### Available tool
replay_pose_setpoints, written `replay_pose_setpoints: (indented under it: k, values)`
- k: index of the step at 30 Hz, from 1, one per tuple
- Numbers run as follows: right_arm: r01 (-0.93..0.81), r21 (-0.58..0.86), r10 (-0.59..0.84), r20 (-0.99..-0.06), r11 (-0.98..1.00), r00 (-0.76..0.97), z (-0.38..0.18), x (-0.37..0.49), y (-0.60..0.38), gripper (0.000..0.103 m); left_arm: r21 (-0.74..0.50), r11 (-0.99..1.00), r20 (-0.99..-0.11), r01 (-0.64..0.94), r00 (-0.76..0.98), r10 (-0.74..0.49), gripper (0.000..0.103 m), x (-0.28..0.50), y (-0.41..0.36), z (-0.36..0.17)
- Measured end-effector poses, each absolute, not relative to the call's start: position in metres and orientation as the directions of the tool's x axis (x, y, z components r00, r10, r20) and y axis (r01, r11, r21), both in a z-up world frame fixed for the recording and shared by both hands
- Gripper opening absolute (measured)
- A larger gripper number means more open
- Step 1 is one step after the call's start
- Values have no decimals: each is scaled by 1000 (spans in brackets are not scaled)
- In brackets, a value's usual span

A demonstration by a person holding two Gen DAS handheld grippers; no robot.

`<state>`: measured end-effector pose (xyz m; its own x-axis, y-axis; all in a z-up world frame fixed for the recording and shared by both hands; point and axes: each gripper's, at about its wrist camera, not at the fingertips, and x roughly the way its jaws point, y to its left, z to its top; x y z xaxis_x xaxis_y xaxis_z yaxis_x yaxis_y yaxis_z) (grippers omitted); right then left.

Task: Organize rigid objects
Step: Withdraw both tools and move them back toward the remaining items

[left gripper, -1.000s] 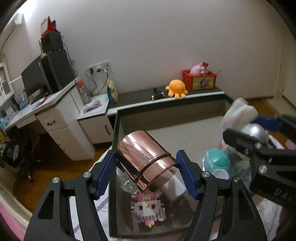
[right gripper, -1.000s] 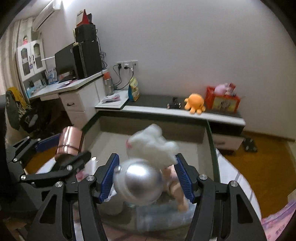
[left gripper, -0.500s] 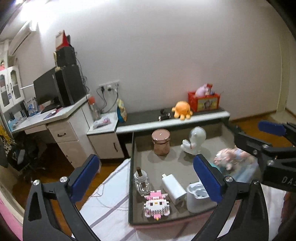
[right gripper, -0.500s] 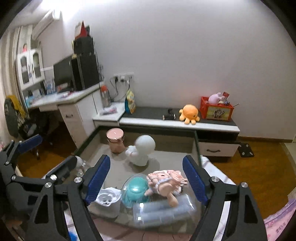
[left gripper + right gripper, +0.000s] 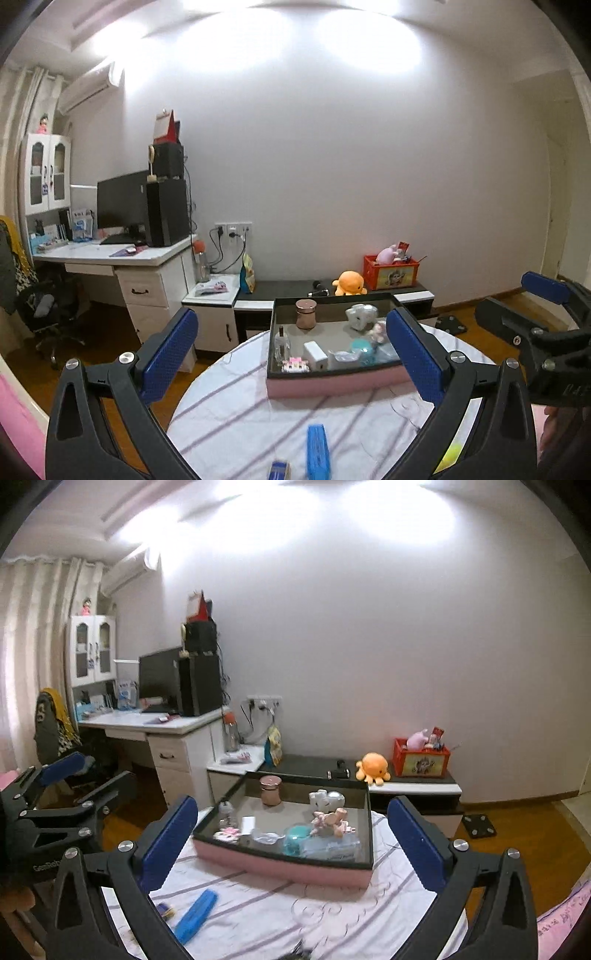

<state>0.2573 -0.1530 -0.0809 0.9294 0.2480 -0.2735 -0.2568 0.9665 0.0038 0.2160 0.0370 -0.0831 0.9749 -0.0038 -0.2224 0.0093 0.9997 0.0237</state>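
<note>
A pink-sided tray [image 5: 332, 384] [image 5: 280, 867] stands on the round table with the striped cloth [image 5: 240, 424]. In it a rose-gold cup [image 5: 306, 314] [image 5: 270, 790] and a white round-headed figure [image 5: 361, 316] [image 5: 327, 801] stand at the back. A pink doll [image 5: 330, 819], a teal dome [image 5: 297, 836], a white charger [image 5: 315, 354], a glass bottle [image 5: 282, 341] and a pink block figure [image 5: 294, 364] fill the front. My left gripper [image 5: 290, 332] is open and empty, well back from the tray. The jaws of my right gripper [image 5: 290, 812] are opening, with nothing between them.
A blue flat case [image 5: 317, 452] [image 5: 195, 915] lies on the cloth near me. Behind the table are a white desk [image 5: 122, 258] with a monitor, a low cabinet with an orange plush [image 5: 349, 282] and a red box [image 5: 391, 271], and a chair [image 5: 55, 727] at the left.
Both grippers let go, the left of the rose-gold cup and the right of the white figure, which now stand in the tray. Both opened wide and pulled back and up from the tray.
</note>
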Motion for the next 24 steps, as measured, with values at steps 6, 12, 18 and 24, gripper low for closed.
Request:
replay_pose_setpoints:
  k: [6, 12, 18, 24]
  values:
    - [-243, 4, 238, -221, 970, 946, -81, 203, -153, 103, 64, 998, -177, -3, 984, 14, 103, 158, 26, -78]
    - [-190, -30, 183, -162, 981, 970, -78, 161, -149, 103, 51, 999, -152, -14, 988, 22, 103, 124, 26, -75]
    - [-161, -31, 155, -146, 987, 977, -82, 140, -149, 103, 23, 1000, -152, 0, 988, 4, 103, 109, 27, -80]
    - [-142, -43, 134, -149, 989, 980, -84, 127, -151, 103, 39, 999, -151, 3, 989, 3, 103, 105, 25, -83]
